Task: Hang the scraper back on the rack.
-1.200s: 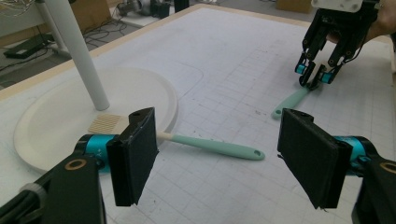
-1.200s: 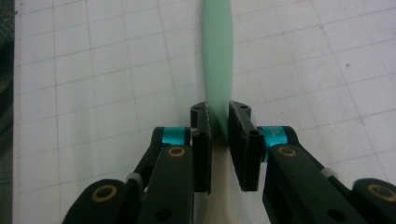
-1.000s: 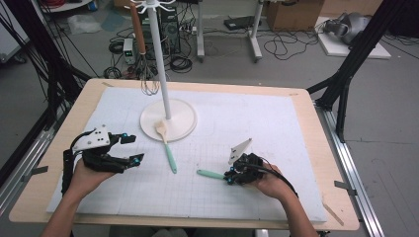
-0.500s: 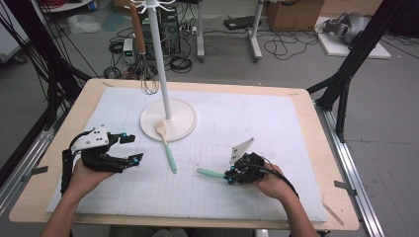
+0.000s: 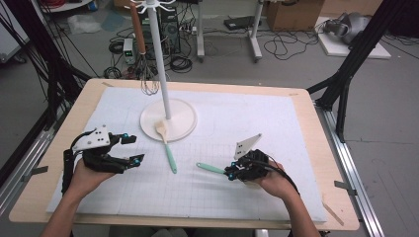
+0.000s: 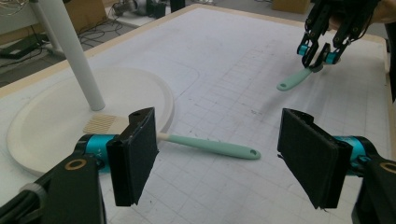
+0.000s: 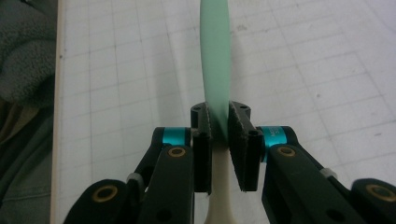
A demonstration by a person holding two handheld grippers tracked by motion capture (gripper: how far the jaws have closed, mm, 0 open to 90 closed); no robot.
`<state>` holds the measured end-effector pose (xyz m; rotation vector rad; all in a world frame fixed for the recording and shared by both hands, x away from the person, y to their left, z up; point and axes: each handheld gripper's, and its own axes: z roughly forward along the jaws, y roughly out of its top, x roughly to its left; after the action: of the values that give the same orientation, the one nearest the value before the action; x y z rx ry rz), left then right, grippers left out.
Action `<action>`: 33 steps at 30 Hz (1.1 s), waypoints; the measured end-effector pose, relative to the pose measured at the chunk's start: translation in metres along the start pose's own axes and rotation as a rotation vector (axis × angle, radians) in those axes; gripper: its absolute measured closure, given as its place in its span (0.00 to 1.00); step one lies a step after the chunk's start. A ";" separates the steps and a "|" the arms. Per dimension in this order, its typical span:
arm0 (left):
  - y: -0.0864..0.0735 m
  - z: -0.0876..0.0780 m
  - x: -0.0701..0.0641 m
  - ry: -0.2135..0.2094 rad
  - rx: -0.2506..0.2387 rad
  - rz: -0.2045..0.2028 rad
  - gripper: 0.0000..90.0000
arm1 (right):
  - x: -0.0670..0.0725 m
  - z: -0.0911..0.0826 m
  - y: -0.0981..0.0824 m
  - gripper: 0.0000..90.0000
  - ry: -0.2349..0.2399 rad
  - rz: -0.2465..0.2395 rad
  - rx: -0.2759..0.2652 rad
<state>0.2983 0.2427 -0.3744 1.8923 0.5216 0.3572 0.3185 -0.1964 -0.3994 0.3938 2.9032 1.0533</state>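
Note:
A spatula (image 5: 170,158) with a mint-green handle lies on the white mat, its cream head (image 5: 161,129) resting on the round base (image 5: 184,123) of a white stand. My left gripper (image 5: 134,147) sits open just left of it. In the left gripper view the handle (image 6: 212,145) lies beyond the wide-apart pads (image 6: 135,154). My right gripper (image 5: 232,173) is shut on a second mint-handled utensil (image 5: 210,168), low over the mat. In the right gripper view the gripper (image 7: 219,135) pinches it where the green handle (image 7: 215,56) meets a cream neck (image 7: 219,196). Its head is hidden.
The stand's white pole (image 5: 160,59) rises from the base at the mat's back left, and a whisk (image 5: 146,84) with a brown handle hangs from its hooks. The mat covers a wooden table (image 5: 316,148). Cables and stands lie on the floor beyond.

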 end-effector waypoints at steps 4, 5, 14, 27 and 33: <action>0.000 0.000 0.000 -0.004 -0.003 0.002 0.32 | 0.000 -0.004 0.007 0.89 0.001 -0.013 -0.019; 0.000 0.000 0.000 -0.005 -0.003 0.001 0.32 | 0.000 -0.005 0.009 0.89 0.004 -0.014 -0.021; 0.001 0.001 -0.001 -0.014 -0.001 0.002 0.32 | -0.001 -0.010 0.016 0.89 0.010 -0.014 -0.054; 0.002 0.005 -0.004 -0.035 0.000 0.006 0.32 | -0.001 -0.017 0.032 0.89 0.035 -0.035 -0.115; 0.003 0.007 -0.006 -0.047 -0.003 0.008 0.32 | -0.002 -0.018 0.042 0.89 0.046 -0.052 -0.137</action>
<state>0.2969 0.2332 -0.3741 1.8961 0.4820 0.3174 0.3279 -0.1771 -0.3590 0.2903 2.8405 1.2600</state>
